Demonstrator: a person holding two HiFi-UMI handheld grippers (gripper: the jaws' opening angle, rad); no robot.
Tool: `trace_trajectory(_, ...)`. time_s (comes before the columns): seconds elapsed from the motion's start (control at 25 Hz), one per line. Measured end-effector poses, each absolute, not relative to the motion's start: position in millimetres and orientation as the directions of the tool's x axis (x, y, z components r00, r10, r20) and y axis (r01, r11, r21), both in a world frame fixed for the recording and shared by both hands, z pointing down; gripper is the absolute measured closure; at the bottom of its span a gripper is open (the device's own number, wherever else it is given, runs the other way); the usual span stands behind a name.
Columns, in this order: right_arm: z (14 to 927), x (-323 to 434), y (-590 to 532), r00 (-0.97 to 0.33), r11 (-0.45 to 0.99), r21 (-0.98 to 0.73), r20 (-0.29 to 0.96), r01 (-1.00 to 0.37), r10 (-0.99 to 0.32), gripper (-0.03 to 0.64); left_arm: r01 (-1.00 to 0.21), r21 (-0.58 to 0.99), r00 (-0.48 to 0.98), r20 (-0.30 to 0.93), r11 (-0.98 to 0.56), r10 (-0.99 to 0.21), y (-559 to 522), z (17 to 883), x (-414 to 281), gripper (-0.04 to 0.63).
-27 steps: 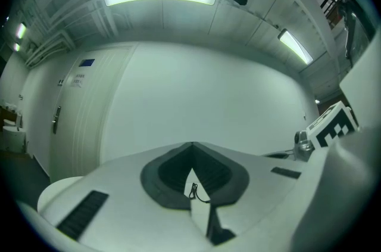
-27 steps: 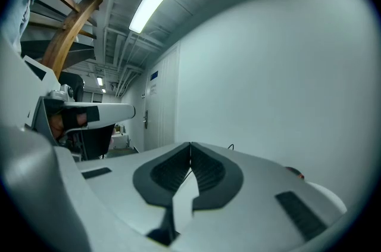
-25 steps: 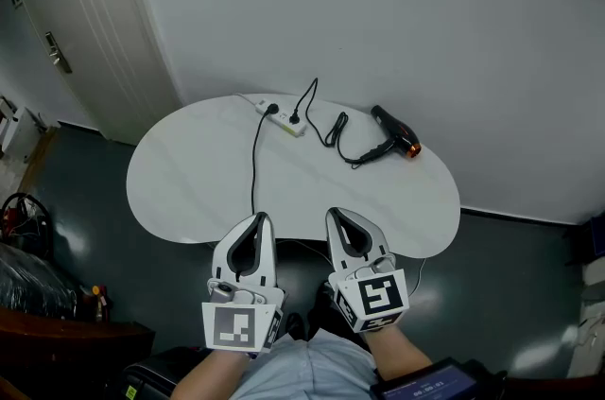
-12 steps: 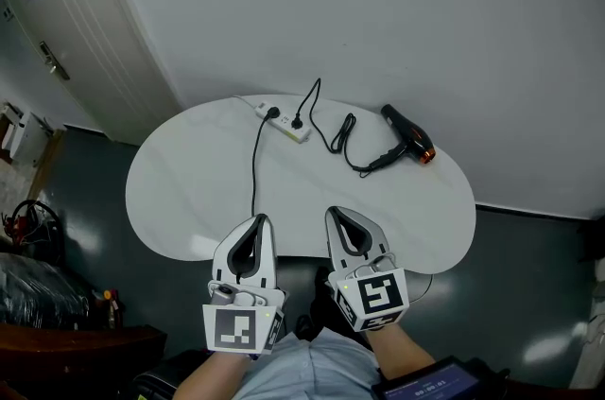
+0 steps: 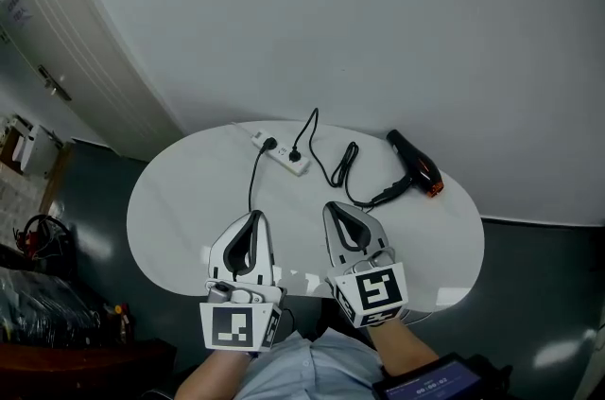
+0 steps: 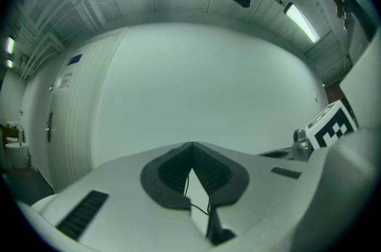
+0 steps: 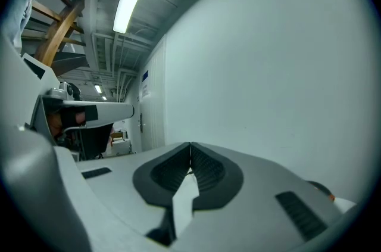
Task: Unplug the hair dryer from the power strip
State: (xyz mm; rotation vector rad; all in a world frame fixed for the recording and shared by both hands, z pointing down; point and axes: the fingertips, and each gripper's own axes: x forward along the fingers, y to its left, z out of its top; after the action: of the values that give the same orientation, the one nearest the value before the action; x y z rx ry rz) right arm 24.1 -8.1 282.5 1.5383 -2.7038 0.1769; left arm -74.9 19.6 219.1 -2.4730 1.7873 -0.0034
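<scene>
A black hair dryer (image 5: pixel 418 166) with an orange nozzle end lies at the far right of the white oval table (image 5: pixel 189 200). Its black cord (image 5: pixel 345 164) loops leftwards to a plug in the white power strip (image 5: pixel 280 151) at the table's far side. A second black cable (image 5: pixel 251 182) runs from the strip toward the near edge. My left gripper (image 5: pixel 252 217) and right gripper (image 5: pixel 334 209) hover side by side over the near part of the table, both shut with nothing between their tips. The jaws meet at the tips in the left gripper view (image 6: pixel 191 145) and the right gripper view (image 7: pixel 190 145).
A plain white wall rises right behind the table. At the left stands a white door (image 5: pixel 38 58) with a handle. Dark floor surrounds the table, with cables and clutter (image 5: pixel 38 242) at the lower left.
Both grippers have moved forward together, from before the table's near edge to over its near part. The table and its objects sit lower and closer in the head view.
</scene>
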Motion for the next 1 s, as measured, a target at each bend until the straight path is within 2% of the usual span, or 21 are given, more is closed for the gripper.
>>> trace_trajectory(0.44,283.7,39.6,-73.8,-0.551,0.544,-0.094,0.083,-0.834,-0.830,0.614,-0.958,-0.102,0.275,-0.043,-0.270,-0.960,-36.2,216.7,-58.0,0.597)
trace_trajectory(1.0,321.2,7.3,-117.4,-0.576,0.566,-0.109,0.157,-0.817,-0.802,0.614,-0.972,-0.066,0.224,-0.002,-0.223,-0.975,-71.9,243.6,-94.7,0.597)
